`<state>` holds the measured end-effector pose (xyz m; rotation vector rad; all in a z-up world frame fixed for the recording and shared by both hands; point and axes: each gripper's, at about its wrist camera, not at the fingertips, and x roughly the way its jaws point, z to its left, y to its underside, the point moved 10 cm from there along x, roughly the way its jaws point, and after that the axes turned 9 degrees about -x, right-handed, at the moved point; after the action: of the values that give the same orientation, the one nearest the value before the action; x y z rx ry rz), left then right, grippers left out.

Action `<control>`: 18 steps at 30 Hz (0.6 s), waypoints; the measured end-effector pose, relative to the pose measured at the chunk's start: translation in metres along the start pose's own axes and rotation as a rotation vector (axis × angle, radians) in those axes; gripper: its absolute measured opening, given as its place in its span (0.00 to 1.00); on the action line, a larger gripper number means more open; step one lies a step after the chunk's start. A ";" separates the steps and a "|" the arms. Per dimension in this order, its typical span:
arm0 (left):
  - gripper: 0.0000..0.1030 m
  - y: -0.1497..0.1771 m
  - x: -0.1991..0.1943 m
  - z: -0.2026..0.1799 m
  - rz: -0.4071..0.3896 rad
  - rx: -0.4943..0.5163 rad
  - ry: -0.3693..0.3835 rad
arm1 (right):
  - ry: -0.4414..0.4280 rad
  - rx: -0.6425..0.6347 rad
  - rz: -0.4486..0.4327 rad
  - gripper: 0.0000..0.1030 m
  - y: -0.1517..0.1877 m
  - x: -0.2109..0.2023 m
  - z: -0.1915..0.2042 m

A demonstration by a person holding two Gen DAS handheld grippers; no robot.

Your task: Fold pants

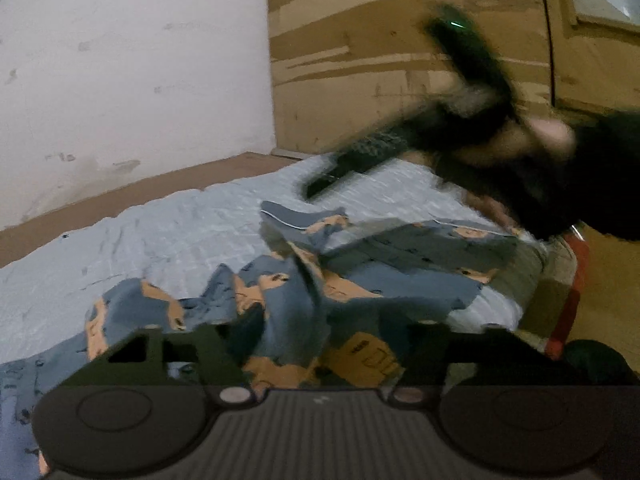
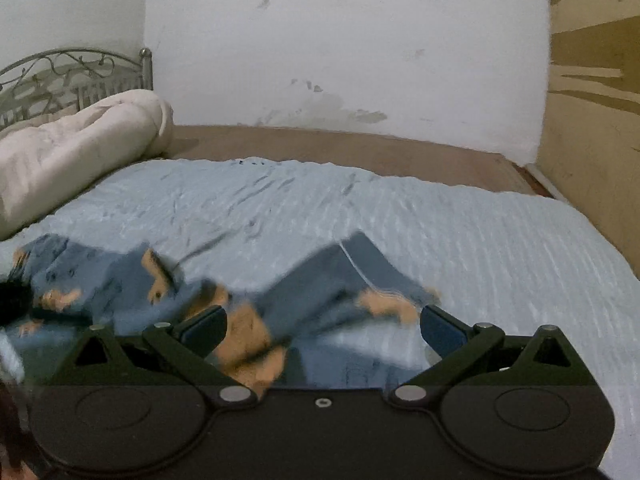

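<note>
My right tool (image 2: 322, 326) gapes open just above the crumpled pants (image 2: 304, 292) on the bed (image 2: 500, 240); my left tool (image 1: 316, 344), fingers wide, seemingly grips nothing, though blur obscures.

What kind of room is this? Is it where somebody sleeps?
Most likely a bedroom. There is a bed with a light blue sheet, a metal headboard behind a rolled-up white blanket, and patterned blue pants lying crumpled on the bed, ready for folding.
</note>
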<state>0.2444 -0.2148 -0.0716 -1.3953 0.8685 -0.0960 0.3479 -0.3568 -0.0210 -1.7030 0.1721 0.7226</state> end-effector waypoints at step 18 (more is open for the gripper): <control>0.00 0.003 0.012 0.002 0.070 -0.061 -0.036 | 0.124 0.017 0.328 0.08 -0.019 0.131 -0.009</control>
<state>0.2524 -0.2187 -0.0797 -1.4172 0.8962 0.0091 0.4648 -0.3257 -0.0757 -1.7232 0.5526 0.8522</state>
